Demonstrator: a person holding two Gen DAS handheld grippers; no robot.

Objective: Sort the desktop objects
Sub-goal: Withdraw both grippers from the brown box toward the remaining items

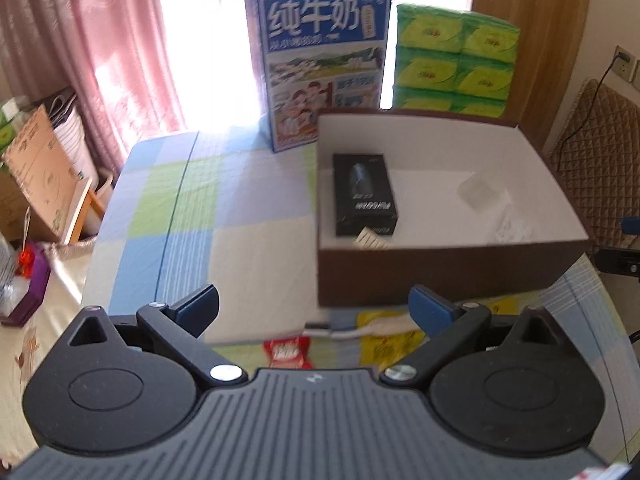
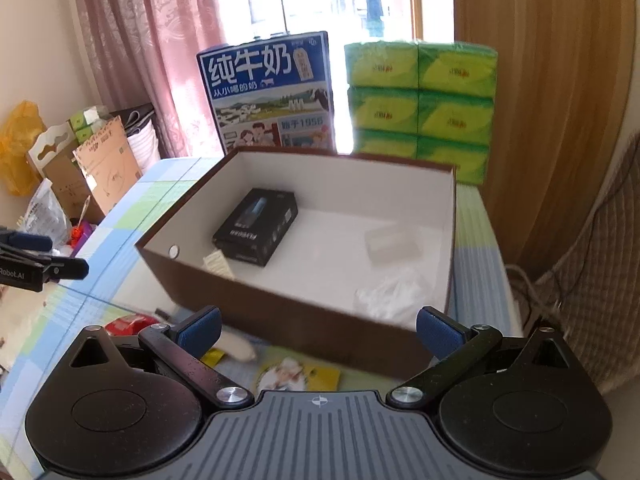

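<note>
Checked worktop [image 1: 192, 216]: I am holding left gripper [image 1: 314, 310] and right gripper [image 2: 318, 330] spread, empty; snack packets [image 1: 286, 350] are lying at six o'clock, brown box [image 2: 280, 304] at twelve; its wall risks being nudged.

Left claw [image 1: 316, 312] gapes empty before the brown box [image 1: 440, 276].

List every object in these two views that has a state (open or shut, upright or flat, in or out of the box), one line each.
Left gripper: open, empty.
Right gripper: open, empty.
Brown box: lidless, open.
Black carton: lying flat inside the box.
Milk carton: standing upright behind the box.
Green tissue packs: stacked, wrapped.
Red packet: on the tablecloth, outside the box.
Yellow packets: on the tablecloth, outside the box.
</note>
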